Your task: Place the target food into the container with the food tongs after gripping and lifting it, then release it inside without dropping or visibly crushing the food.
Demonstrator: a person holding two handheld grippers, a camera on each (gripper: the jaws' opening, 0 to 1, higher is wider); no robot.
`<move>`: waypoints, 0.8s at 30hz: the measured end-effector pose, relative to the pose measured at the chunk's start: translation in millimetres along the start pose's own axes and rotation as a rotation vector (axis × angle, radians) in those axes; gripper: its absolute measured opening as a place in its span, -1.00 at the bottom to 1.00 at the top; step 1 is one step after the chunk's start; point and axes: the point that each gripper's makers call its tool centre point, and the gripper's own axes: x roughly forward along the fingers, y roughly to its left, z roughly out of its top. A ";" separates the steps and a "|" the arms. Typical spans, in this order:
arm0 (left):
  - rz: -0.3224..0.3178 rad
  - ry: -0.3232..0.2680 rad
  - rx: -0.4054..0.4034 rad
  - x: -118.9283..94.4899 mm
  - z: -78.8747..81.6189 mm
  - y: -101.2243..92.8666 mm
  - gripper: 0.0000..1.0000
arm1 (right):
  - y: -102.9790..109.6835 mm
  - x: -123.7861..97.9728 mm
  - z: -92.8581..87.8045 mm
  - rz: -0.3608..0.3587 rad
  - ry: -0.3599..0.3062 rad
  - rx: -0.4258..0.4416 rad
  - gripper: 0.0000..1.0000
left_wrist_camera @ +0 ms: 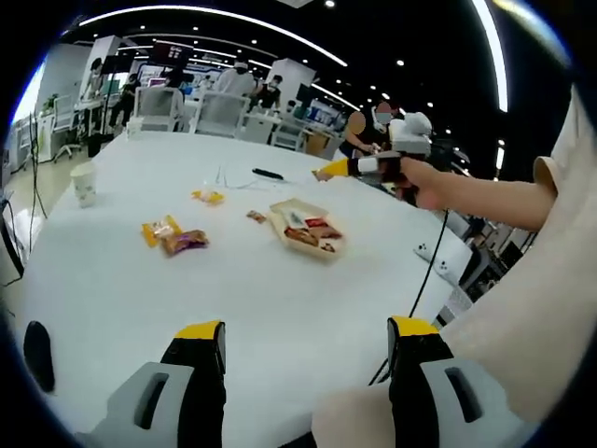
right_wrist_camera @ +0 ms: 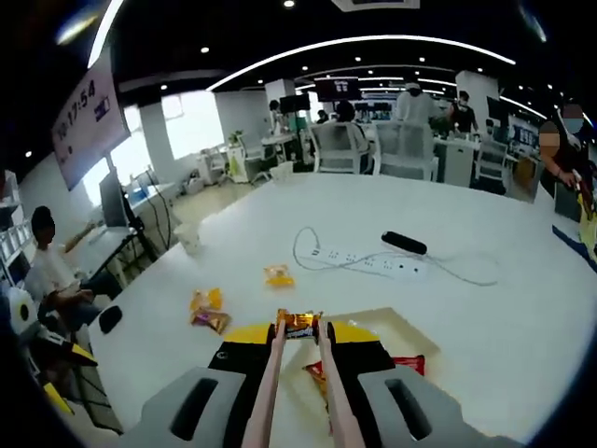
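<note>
In the right gripper view my right gripper (right_wrist_camera: 298,338) is shut on a pair of pale food tongs (right_wrist_camera: 268,392). The tongs' tips pinch an orange snack packet (right_wrist_camera: 298,324), held up over the near edge of the beige container (right_wrist_camera: 396,327). Red packets (right_wrist_camera: 408,363) lie inside the container. In the left gripper view a hand holds the right gripper (left_wrist_camera: 338,170) above the table, beyond the container (left_wrist_camera: 291,207), which has packets in it. My left gripper (left_wrist_camera: 307,329) is open and holds nothing, low over the table's near side.
Loose snack packets (left_wrist_camera: 173,236) lie left of the container, with more (right_wrist_camera: 278,274) on the table. A paper cup (left_wrist_camera: 83,182) stands at the far left. A white power strip (right_wrist_camera: 373,261) with its cable and a black remote (right_wrist_camera: 403,243) lie beyond. People and chairs surround the far edge.
</note>
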 end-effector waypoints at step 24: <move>-0.085 0.034 0.059 18.6 7.5 -19.6 0.40 | -53.5 -42.5 1.8 -0.124 -0.045 0.067 -0.57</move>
